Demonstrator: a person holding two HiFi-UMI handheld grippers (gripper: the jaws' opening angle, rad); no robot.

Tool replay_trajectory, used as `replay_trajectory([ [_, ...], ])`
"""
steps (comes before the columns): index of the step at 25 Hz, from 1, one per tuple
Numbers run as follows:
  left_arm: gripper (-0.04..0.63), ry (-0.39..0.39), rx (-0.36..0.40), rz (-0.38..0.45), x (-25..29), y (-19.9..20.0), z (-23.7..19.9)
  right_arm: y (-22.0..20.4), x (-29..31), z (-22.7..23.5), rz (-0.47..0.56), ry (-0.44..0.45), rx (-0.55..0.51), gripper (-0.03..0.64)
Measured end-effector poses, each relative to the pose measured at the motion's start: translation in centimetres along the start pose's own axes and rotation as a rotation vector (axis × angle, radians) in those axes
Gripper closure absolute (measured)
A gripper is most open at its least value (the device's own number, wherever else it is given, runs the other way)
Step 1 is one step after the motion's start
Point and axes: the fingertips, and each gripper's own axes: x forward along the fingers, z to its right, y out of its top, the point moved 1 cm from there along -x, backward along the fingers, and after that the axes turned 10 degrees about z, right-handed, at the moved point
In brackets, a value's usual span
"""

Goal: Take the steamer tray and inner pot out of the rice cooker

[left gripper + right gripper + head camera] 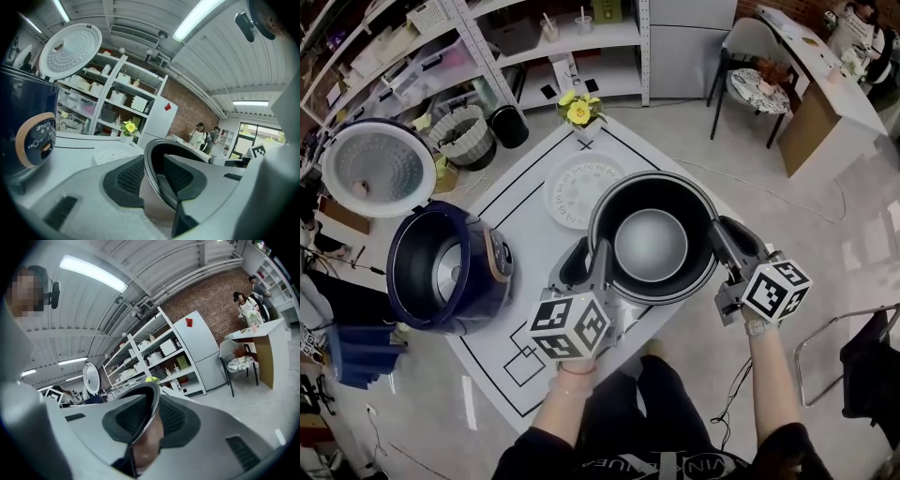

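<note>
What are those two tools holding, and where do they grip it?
The pot, by its rim: the left gripper clamps its left edge, the right gripper its right edge.

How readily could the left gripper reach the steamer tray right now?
Probably not: the left gripper is shut on the rim of the inner pot, and the pot hides part of the steamer tray.

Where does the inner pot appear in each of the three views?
Head view: inner pot at centre.
Left gripper view: lower centre, its rim clamped between the jaws.
Right gripper view: lower centre, rim between the jaws.
Shared landmark: round white cooker lid, left in every view.
</note>
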Motion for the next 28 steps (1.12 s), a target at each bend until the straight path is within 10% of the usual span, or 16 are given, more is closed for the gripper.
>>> replay_trajectory([
  [28,0.474,0.082,-0.005,-0.041,2.2,-0.9,-2.3,-1.6,4.4,1.8,-0.080,0.040,0.028,0.541],
])
